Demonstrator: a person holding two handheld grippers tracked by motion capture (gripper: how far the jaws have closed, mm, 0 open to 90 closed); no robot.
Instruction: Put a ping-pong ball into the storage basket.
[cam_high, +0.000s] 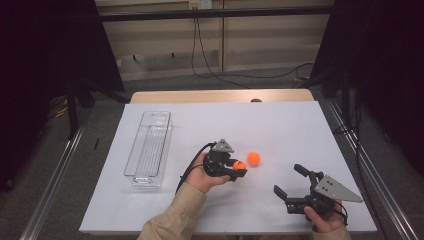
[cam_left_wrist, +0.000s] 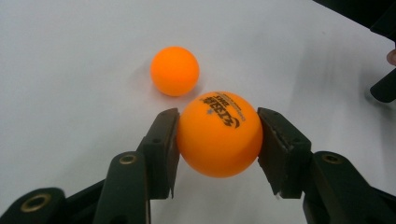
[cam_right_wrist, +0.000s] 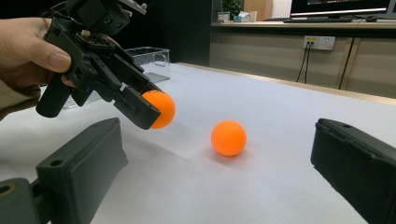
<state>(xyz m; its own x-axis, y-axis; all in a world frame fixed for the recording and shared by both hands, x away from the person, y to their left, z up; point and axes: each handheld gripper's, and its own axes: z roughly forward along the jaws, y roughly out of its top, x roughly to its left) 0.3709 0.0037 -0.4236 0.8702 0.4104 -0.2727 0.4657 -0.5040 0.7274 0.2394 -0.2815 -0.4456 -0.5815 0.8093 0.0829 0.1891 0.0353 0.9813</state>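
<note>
The left gripper (cam_high: 241, 169) clamps an orange ball (cam_left_wrist: 219, 134) between its pads, lifted just above the white counter (cam_high: 280, 125). Black print runs across the ball's top, too small and skewed to read. A 2nd, plain orange ball (cam_high: 253, 159) lies on the counter just right of it. The right gripper (cam_high: 288, 179), near right, stands wide with nothing between its jaws. A clear plastic tray (cam_high: 148, 150) sits at the left.

Black print noted on the orange table-tennis ball (cam_left_wrist: 219, 134) gripped in the left tool (cam_left_wrist: 218, 135): a star mark and characters, too small and skewed to read.
</note>
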